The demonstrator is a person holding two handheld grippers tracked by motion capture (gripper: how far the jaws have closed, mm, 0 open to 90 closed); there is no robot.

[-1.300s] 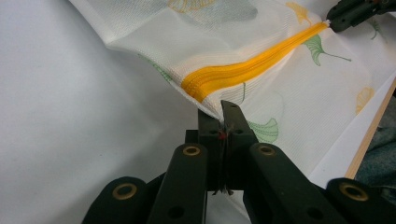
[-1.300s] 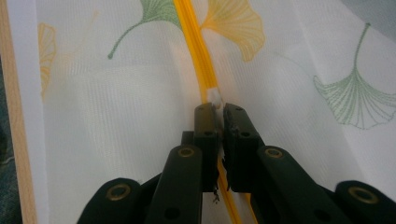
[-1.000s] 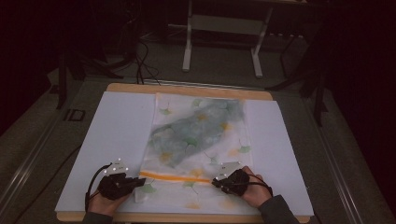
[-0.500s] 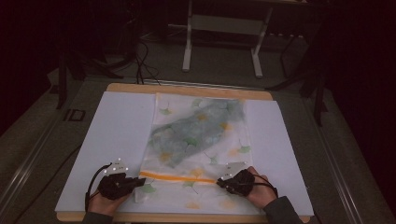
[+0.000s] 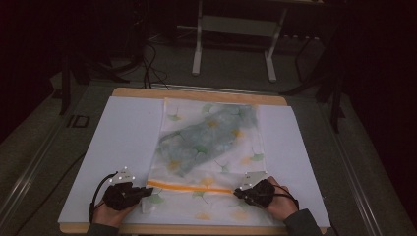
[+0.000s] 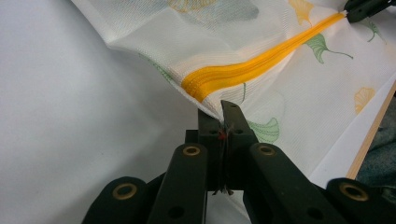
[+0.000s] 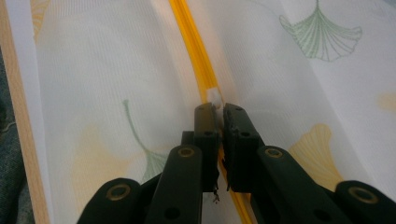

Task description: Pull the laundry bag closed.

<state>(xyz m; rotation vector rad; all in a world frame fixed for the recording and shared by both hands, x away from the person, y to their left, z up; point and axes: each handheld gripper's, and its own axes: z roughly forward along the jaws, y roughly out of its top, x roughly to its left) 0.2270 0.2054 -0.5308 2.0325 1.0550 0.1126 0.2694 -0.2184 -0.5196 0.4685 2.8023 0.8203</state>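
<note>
A white mesh bag (image 5: 216, 157) printed with ginkgo leaves lies flat on the white board (image 5: 123, 137). A dark greenish mass shows through its upper half. An orange zipper (image 5: 189, 187) runs across the bag's near end. My left gripper (image 5: 146, 190) is shut on the bag's left edge just below the zipper's end (image 6: 223, 114), and the cloth (image 6: 210, 42) lifts in a fold there. My right gripper (image 5: 237, 192) is shut on the small white pull (image 7: 214, 97) of the zipper (image 7: 191, 42) at its right end. The right gripper's tip (image 6: 364, 9) also appears in the left gripper view.
The board lies on a wooden table (image 5: 196, 93) whose near edge (image 7: 23, 140) is close to both hands. A white metal stand (image 5: 199, 49) and cables (image 5: 147, 64) sit on the dark floor beyond. Bare board flanks the bag on each side.
My right gripper has slid a little to the right along the zipper line. The left gripper has stayed where it was.
</note>
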